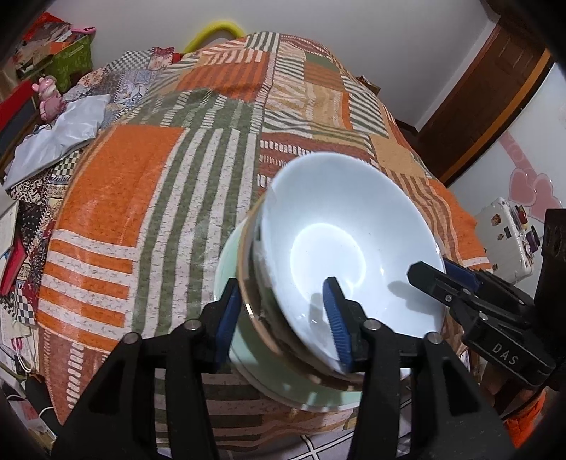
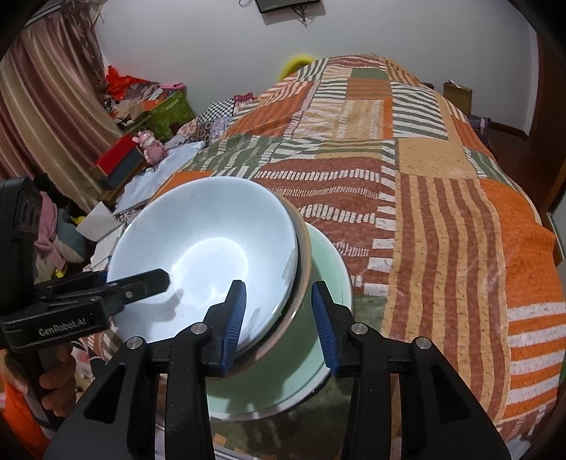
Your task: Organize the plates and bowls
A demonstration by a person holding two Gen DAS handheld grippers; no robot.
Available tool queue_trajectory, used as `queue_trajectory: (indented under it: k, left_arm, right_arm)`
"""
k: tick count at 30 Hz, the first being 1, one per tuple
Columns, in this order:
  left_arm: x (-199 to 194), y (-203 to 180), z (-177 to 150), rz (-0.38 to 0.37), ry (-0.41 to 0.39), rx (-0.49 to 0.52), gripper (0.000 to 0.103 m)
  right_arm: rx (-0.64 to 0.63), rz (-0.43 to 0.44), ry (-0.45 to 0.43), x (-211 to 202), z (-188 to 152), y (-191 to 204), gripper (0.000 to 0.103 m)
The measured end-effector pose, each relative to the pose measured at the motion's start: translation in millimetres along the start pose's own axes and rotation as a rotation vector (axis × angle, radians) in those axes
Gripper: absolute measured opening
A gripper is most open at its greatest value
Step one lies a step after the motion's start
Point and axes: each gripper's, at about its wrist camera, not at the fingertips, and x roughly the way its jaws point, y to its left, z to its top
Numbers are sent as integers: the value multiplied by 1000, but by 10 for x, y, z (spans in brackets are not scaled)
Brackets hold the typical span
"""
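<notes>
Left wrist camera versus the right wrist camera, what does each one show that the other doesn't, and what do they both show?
Only the left wrist view shows the white case with stickers and the pink heart decals on the wall at right. Only the right wrist view shows the striped curtain and a dark screen high on the wall. Both show the tilted white bowl stacked over a green plate on the patchwork cloth, with the left gripper and the right gripper each straddling the stack's rim.
</notes>
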Motion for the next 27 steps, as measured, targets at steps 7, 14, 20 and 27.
queue_trajectory:
  k: [7, 14, 20, 27]
  left_arm:
    - [-452, 39, -19, 26, -114, 12, 51]
    - [-1153, -134, -49, 35, -315, 71, 51]
    - [-1734, -375, -143, 44, -517, 145, 62]
    - [-2093, -491, -279, 50, -644, 161, 73]
  right_arm:
    - [-21, -14, -101, -420, 59, 89, 35]
    - [-124, -41, -290, -1038, 101, 401, 35]
    - [-165, -21, -434, -1461, 97, 587, 44]
    - [-195, -35, -537, -1718, 29, 704, 63]
